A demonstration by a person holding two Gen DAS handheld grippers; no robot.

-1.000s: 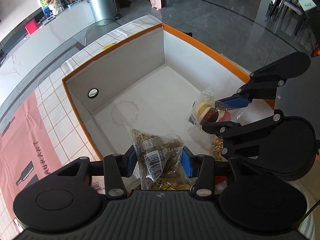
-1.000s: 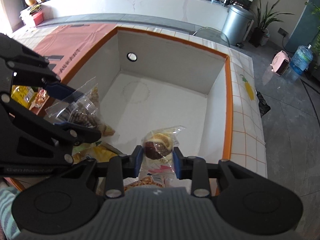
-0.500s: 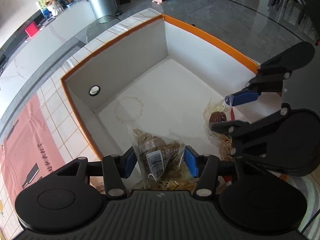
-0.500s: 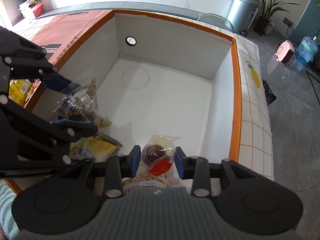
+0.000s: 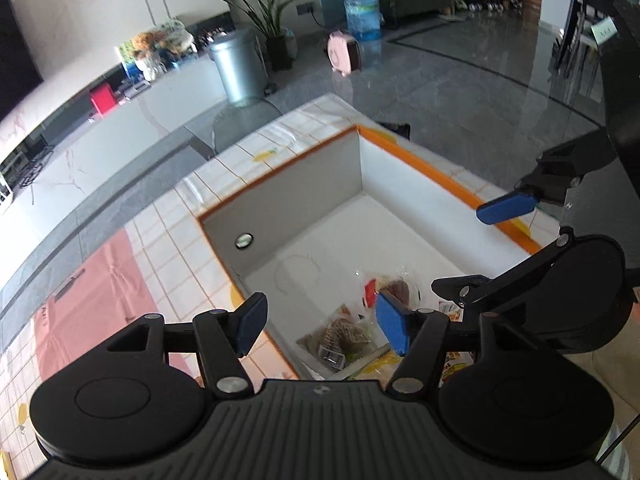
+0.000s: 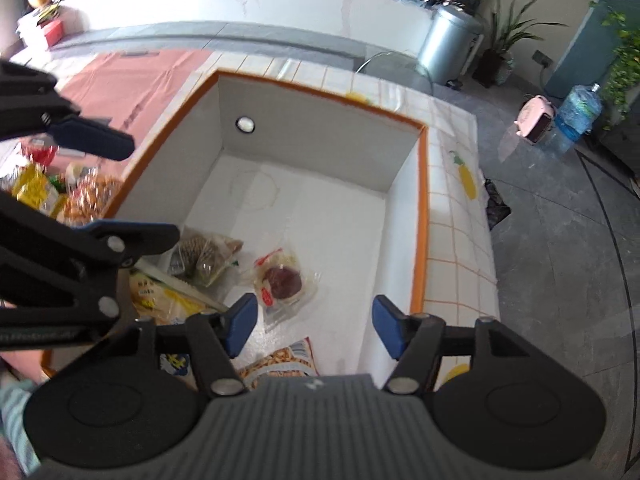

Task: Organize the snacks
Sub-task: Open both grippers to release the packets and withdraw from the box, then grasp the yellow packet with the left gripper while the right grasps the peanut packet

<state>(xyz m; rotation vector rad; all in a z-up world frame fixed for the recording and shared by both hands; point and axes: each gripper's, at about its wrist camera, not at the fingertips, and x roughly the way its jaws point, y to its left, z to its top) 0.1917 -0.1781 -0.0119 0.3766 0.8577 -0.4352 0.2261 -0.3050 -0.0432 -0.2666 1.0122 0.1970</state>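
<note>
While you hold both grippers above the box, each is spread wide with nothing between its blue pads: left gripper point(image 5: 322, 328), right gripper point(image 6: 314, 330).

One container: a white box with orange rim point(image 6: 420, 216), sitting on the tiled tablecloth point(image 6: 460, 248). One round hole point(image 6: 245, 124) in its far wall.

Count inside the box, right wrist view:
- 1 clear pack of brown ridged biscuits point(image 6: 204, 256), near the left wall.
- 1 clear-wrapped dark round cake with a red label point(image 6: 282, 280), just right of the biscuits, lying flat on the floor of the box.
- 1 yellow packet point(image 6: 160, 296), partly under your left gripper's arm and touching the biscuit pack.
- 1 printed bag of golden snacks point(image 6: 280, 364) at the near edge, partly hidden by your right gripper's body.

That's four packs visible, all clustered in the near-left part; the far half of the floor shows only a faint ring stain point(image 6: 254, 188).

Left wrist view confirms the biscuit pack point(image 5: 340, 332) and the cake point(image 5: 396, 288) on the box floor.

Outside the box, left of its rim: a loose pile of more snack packs point(image 6: 60, 196), yellow and orange-brown. Blurred, so you can't count them.
</note>
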